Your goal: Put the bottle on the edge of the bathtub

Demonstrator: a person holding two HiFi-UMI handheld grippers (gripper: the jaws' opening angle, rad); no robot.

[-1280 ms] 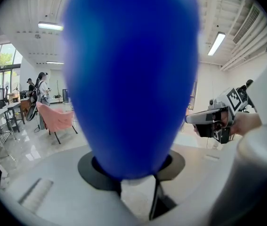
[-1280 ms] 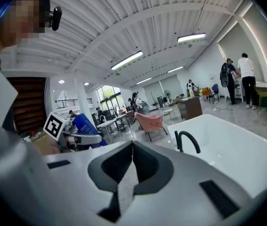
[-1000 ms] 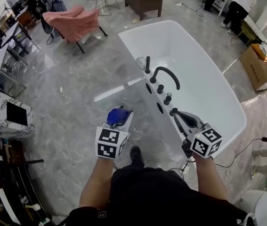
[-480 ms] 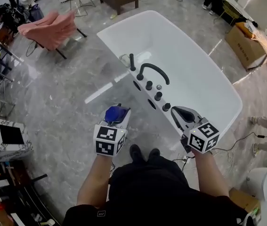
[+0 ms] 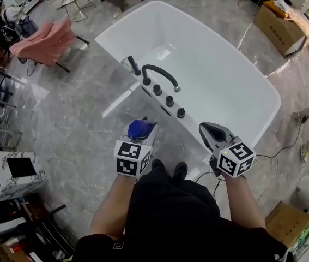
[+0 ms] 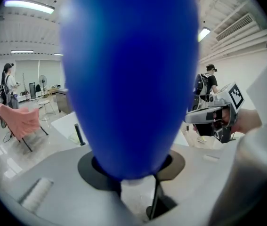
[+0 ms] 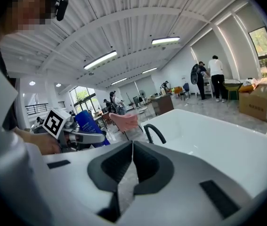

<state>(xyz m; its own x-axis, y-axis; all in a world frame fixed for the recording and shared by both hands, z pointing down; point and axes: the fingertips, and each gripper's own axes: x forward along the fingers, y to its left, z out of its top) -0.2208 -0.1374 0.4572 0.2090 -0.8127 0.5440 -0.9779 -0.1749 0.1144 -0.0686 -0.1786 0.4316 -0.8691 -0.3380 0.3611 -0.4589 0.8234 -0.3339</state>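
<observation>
At the upper left of the head view a pink chair (image 5: 45,40) stands on the grey marble floor (image 5: 83,119), and a marble-patterned box (image 5: 12,174) sits at the left edge. Just left of centre, the left gripper (image 5: 141,135) is clamped on the blue bottle (image 5: 138,127), which is held above the floor beside the bathtub and is not on its edge. In the left gripper view the bottle (image 6: 128,79) fills the middle of the frame, pinched between the jaws at its lower end. Right of the bottle, the white bathtub (image 5: 260,86) runs from upper centre to the right side, with a black faucet (image 5: 159,72) and a row of black knobs (image 5: 168,100) on its near rim. At lower right of centre, the right gripper (image 5: 211,135) hovers by the tub's near corner. In its own view its jaws (image 7: 131,159) are pressed together with nothing between them. A cardboard box (image 5: 279,26) lies at the upper right.
</observation>
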